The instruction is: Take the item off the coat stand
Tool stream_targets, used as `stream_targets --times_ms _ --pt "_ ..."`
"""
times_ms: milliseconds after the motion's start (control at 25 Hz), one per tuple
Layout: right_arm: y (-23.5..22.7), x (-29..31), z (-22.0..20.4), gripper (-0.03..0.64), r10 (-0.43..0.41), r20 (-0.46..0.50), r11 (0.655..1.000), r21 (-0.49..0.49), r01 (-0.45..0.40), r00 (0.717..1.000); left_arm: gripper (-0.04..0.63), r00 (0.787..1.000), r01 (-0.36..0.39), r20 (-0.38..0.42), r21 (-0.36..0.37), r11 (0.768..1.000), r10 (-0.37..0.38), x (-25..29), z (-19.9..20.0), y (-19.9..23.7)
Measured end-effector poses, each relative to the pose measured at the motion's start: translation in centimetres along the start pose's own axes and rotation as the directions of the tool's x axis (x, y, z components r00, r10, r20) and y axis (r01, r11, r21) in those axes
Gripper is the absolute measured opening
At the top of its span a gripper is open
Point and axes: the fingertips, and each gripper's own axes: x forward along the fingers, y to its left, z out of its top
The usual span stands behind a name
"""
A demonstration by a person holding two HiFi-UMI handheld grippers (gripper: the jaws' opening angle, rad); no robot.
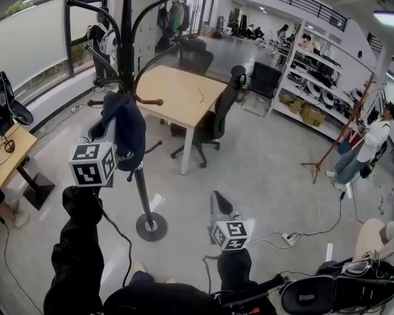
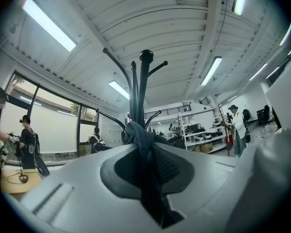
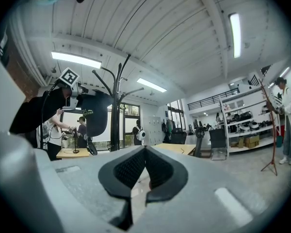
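A dark blue cloth item (image 1: 126, 128), seemingly a cap, hangs on a hook of the black coat stand (image 1: 127, 38), whose round base (image 1: 151, 226) sits on the floor. My left gripper (image 1: 109, 128) is at the item's left side and shut on its fabric. In the left gripper view the dark cloth (image 2: 144, 141) is pinched between the closed jaws of the left gripper (image 2: 146, 147), with the stand's pole (image 2: 143, 84) right behind. My right gripper (image 1: 220, 207) hangs lower, to the right of the stand, shut and empty. The right gripper view has the right gripper (image 3: 145, 152) in front and the item (image 3: 93, 116) on the stand (image 3: 117, 113) at left.
A wooden table (image 1: 177, 90) and a black office chair (image 1: 215, 117) stand behind the coat stand. A small desk (image 1: 6, 155) is at the left, shelves (image 1: 308, 77) and a red tripod (image 1: 335, 143) at the right. Cables and a power strip (image 1: 289, 239) lie on the floor.
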Motion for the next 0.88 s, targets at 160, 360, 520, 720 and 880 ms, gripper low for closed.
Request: stream_targets --times_ms 160,360,520,720,880 --pt "0.0 -0.4 0.0 0.002 -0.008 0.0 1.0 0.003 0.008 1.0 0.04 1.0 -0.002 -0.005 0.005 1.0 0.002 -0.3 0.4 0.1" --pt "0.1 -0.7 -0.4 0.002 -0.009 0.001 1.0 0.007 0.009 1.0 0.038 0.999 -0.013 0.038 0.018 1.0 0.012 -1.1 2.0 0.3" --pt "0.4 -0.6 -0.3 0.001 -0.007 0.006 1.0 0.011 0.007 1.0 0.038 0.996 -0.015 0.091 0.039 0.999 0.012 -2.5 5.0 0.5" --pt "1.0 -0.4 -0.3 0.002 0.011 0.014 1.0 0.012 -0.011 1.0 0.038 0.995 -0.029 0.101 0.043 0.999 0.024 -3.4 5.7 0.9" --pt "1.1 -0.6 -0.2 0.002 0.021 0.019 1.0 0.01 -0.021 1.0 0.038 0.994 -0.035 0.104 0.047 0.998 0.03 -4.1 5.7 0.6"
